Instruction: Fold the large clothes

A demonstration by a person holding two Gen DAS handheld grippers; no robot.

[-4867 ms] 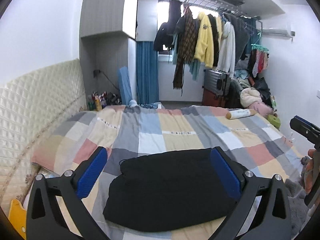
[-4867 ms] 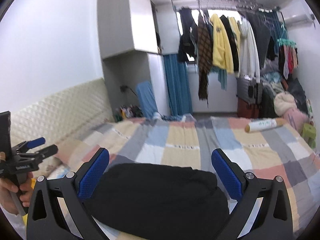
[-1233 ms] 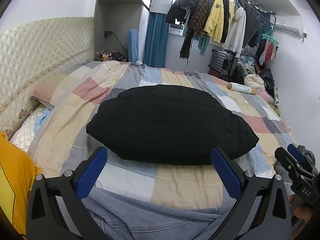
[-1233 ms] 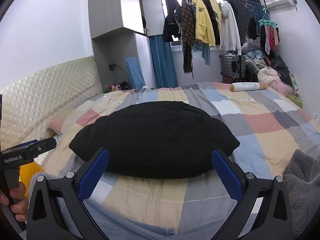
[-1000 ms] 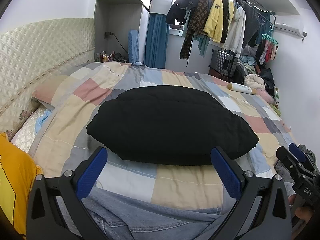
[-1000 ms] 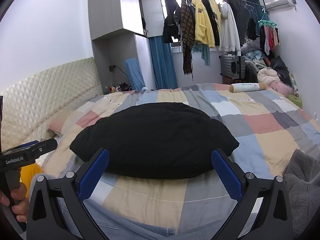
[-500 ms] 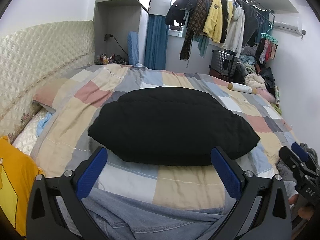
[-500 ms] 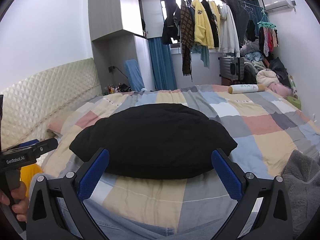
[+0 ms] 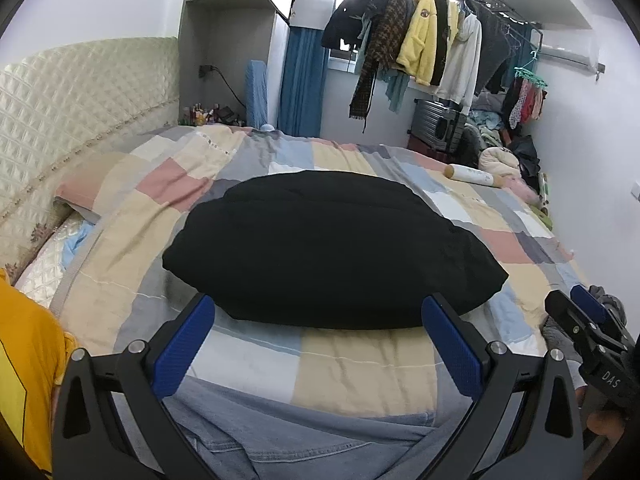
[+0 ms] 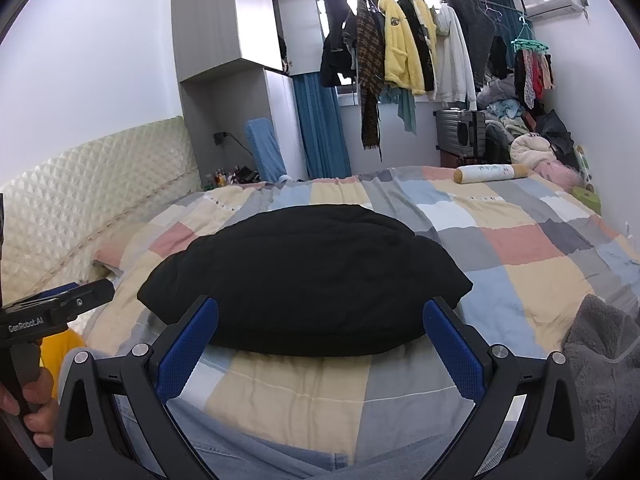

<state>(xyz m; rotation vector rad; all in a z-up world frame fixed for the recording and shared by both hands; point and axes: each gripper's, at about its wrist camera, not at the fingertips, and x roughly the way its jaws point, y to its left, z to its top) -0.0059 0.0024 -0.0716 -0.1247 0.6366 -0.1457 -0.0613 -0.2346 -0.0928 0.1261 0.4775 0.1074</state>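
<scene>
Left gripper (image 9: 316, 334): held wide apart, nothing between the blue pads; it is poised above the near edge of the patchwork quilt (image 9: 360, 364), short of the black garment (image 9: 328, 252).
Right gripper (image 10: 320, 338): likewise spread and empty, raised just short of the black garment's near hem; it is also seen at the right edge of the left wrist view.
Black garment: laid flat on the patchwork quilt, roughly mid-bed, as a compact folded bundle; a layered edge is seen along its far side.
Long axis: judged to run left to right across the bed, parallel to the quilt's near edge; which end is collar or hem cannot be told.
Step in hand: the fold is judged finished or nearly so, with both tools drawn clear of the black garment.
Next move: if another fold is wanted, the two near corners would have to be pinched and carried toward the far edge; otherwise the bundle would be lifted aside.
Right of the black garment: a grey fleecy cloth (image 10: 604, 360) lies at the quilt's edge, apart from it.
</scene>
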